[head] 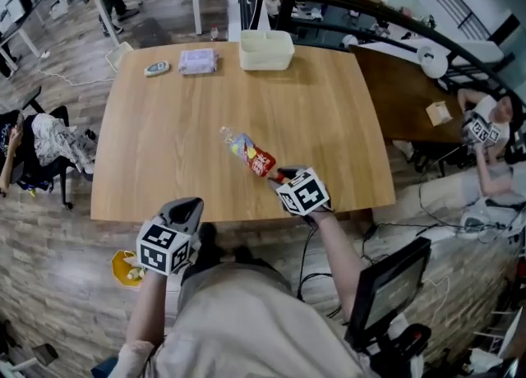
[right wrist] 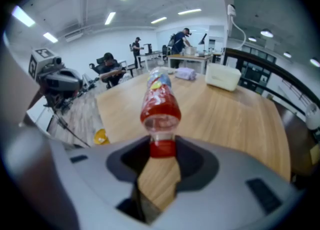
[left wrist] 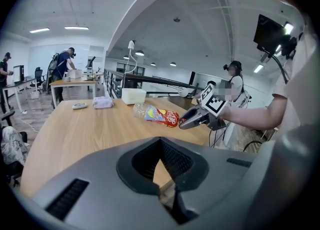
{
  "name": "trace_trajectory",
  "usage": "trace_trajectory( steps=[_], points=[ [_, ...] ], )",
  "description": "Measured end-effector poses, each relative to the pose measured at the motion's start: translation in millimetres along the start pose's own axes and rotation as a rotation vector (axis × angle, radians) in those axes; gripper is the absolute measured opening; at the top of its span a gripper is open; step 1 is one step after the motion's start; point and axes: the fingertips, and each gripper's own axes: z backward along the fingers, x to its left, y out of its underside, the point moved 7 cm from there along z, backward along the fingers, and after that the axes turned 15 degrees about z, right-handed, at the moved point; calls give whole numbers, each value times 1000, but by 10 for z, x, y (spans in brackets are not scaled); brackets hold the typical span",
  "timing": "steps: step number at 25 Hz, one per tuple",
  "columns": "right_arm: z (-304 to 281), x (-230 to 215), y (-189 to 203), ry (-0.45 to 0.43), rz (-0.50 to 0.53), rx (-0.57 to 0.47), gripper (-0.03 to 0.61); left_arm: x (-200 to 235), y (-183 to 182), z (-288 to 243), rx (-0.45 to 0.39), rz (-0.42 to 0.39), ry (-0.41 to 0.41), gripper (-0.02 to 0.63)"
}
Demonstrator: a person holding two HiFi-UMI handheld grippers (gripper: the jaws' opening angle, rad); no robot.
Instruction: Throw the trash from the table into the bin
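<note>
I have the bottle by its red cap.
My right gripper (right wrist: 161, 150) pinches the cap of the plastic bottle (right wrist: 160, 101), jaws partway apart around it. The bottle sticks out over the wooden table (head: 164, 138), near my edge. My left gripper (head: 191, 206) is closed tight, holding nothing.

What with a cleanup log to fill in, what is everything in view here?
table: one, light wood, centre
bottle: one, clear with red label and cap, over the table's near part
tub: one, white, table's far edge
pack: one, pale lilac, left of the tub
small device: one, pale, left of the pack
container: one, yellow, on the floor, near left
left hand-held gripper: one, grey, shut and empty, before the table's near edge
right hand-held gripper: one, grey, shut on the bottle's cap
</note>
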Motion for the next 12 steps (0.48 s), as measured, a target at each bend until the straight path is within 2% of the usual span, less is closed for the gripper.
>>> trace_trajectory(
  steps=[4,12],
  points=[
    [2,108,40,-38,18,-8,158,-101,131,37,18,16,-33,20],
    [70,260,-172,-73,39,-42,158,-120,191,316,-20,41,-80,20]
  ],
)
